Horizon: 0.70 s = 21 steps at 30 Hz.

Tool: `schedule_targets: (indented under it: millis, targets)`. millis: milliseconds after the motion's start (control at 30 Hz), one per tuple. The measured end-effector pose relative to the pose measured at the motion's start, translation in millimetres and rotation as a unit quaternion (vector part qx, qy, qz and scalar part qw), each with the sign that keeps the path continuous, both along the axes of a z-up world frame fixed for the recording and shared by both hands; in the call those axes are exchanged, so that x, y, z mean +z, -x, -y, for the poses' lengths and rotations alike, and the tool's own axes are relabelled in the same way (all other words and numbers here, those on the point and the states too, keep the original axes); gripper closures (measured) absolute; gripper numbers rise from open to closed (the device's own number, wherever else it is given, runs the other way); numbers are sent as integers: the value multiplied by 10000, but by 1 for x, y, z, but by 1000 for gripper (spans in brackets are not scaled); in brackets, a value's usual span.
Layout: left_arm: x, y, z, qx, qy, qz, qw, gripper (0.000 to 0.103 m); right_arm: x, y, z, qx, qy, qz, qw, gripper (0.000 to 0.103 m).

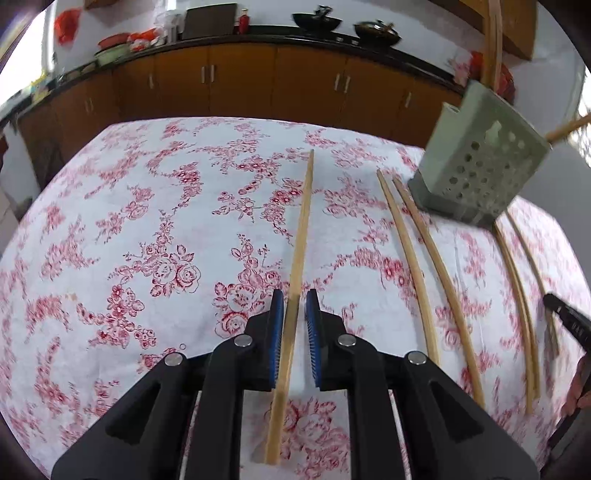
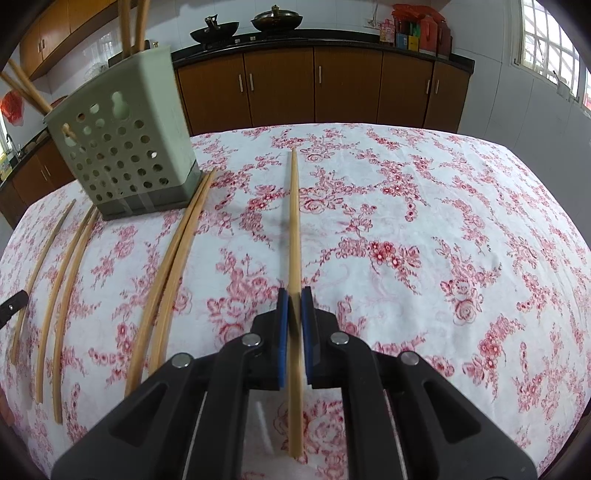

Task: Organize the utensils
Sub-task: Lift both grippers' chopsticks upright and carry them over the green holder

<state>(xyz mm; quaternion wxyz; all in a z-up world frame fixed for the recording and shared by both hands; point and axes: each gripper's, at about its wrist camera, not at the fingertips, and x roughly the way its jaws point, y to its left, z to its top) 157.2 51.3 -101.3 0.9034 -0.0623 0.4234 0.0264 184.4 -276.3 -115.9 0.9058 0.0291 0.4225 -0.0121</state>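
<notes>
Left wrist view, bottom centre: left gripper (image 1: 295, 306) has its blue pads (image 1: 276, 325) apart, a chopstick (image 1: 298, 258) lying between them on the floral tablecloth (image 1: 147, 229); left pad looks close to or touching it, right pad clear of it. The stick runs up toward frame centre. Right of it, two more loose chopsticks (image 1: 417, 266) lie side by side, then another pair (image 1: 517, 280) near the right edge. Upper right: green perforated utensil holder (image 1: 480, 162) stands on the cloth with sticks poking out of it. Right wrist view, bottom centre: right gripper (image 2: 295, 299) is clamped on a chopstick (image 2: 294, 221), blue pads pressed against both sides, stick pointing up the frame. Left of it, a loose pair (image 2: 173, 266), further left three more singles (image 2: 62, 280). Upper left: the holder (image 2: 125, 136). Far top: brown cabinets (image 2: 314, 85), woks (image 2: 214, 27) on the counter.
</notes>
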Motion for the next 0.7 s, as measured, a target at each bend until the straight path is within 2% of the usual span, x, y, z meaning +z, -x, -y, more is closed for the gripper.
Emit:
schedule_targets:
  millis: [467, 567, 700]
  targets:
    - [0, 27, 6, -167, -64, -15, 9998, 89, 0, 34, 5, 108, -116, -27, 9999, 94]
    - [1, 29, 7, -135, -140, -27, 9998, 95, 1, 37, 6, 132, -156, -53, 9998, 95]
    - [5, 33, 4, -143, -60, -39, 9999, 95, 12, 44, 10, 87, -214, 108, 9997, 95]
